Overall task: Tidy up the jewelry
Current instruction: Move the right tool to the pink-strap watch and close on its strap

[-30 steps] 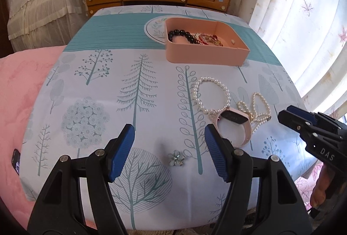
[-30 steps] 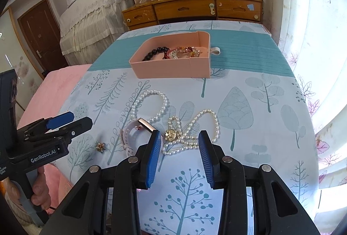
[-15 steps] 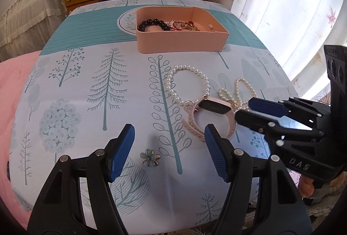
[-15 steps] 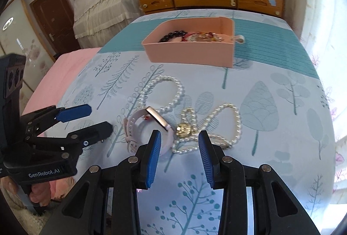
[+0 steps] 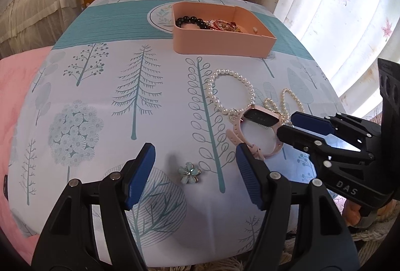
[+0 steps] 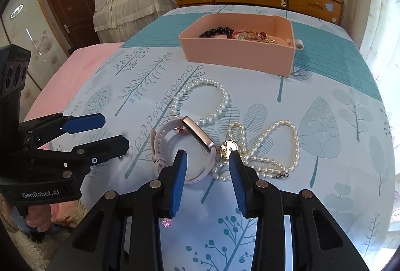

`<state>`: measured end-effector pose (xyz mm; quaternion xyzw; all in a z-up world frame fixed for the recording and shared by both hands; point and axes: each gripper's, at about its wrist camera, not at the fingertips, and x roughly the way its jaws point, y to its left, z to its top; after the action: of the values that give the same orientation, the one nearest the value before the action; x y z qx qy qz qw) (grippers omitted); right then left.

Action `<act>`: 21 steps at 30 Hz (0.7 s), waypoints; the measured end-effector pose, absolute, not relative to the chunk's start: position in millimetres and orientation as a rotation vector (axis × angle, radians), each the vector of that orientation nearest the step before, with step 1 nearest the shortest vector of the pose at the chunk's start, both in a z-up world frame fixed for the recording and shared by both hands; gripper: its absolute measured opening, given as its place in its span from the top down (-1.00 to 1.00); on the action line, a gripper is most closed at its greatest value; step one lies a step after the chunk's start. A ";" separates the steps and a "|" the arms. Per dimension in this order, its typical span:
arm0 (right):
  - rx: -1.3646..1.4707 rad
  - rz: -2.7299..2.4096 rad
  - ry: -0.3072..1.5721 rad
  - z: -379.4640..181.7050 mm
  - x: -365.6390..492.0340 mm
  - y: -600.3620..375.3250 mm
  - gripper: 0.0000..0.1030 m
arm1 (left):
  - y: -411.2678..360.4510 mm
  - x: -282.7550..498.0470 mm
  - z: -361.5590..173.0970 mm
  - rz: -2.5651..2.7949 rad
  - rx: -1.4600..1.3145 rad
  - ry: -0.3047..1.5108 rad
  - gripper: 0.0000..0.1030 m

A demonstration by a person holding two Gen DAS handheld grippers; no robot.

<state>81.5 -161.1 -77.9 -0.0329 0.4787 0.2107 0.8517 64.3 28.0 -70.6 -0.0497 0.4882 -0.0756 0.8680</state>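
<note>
On the tree-print cloth (image 5: 140, 85): pink watch (image 6: 185, 146) beside pearl necklace (image 6: 275, 146), straddled untouched by the narrowly parted right gripper (image 6: 208, 161); left gripper (image 5: 195, 158), wide, empty, over flower brooch (image 5: 189, 172); pink tray (image 5: 222, 44) beyond.

A matt printed cloth (image 5: 105, 100) covers the surface, bearing glossy pearl strands (image 6: 282, 146), a smooth pink plastic tray (image 5: 222, 43), and a watch (image 6: 192, 143) with a shiny metal case and rubbery strap.

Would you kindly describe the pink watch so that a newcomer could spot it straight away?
Start at the pink tray on the tree-print cloth and come toward the near edge, past the pearl bracelet. The watch lies between that bracelet and a pearl necklace; it alone has a pink strap and a flat dark face.
</note>
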 end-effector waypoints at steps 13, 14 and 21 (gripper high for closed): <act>-0.242 0.623 0.976 -78.1 63.5 -110.5 0.30 | 42.3 63.9 -70.5 -0.124 -0.148 1.017 -0.25; -0.248 0.630 0.979 -80.6 63.2 -108.0 0.30 | 43.4 63.5 -70.9 -0.122 -0.150 1.016 -0.25; -0.273 0.629 1.013 -94.6 68.0 -97.8 0.55 | 48.2 63.9 -72.6 -0.117 -0.159 1.012 -0.25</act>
<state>68.0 -97.8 -94.6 -0.1284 0.4754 0.2951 0.8188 63.9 48.2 -72.6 -0.0762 0.4839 -0.0557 0.8700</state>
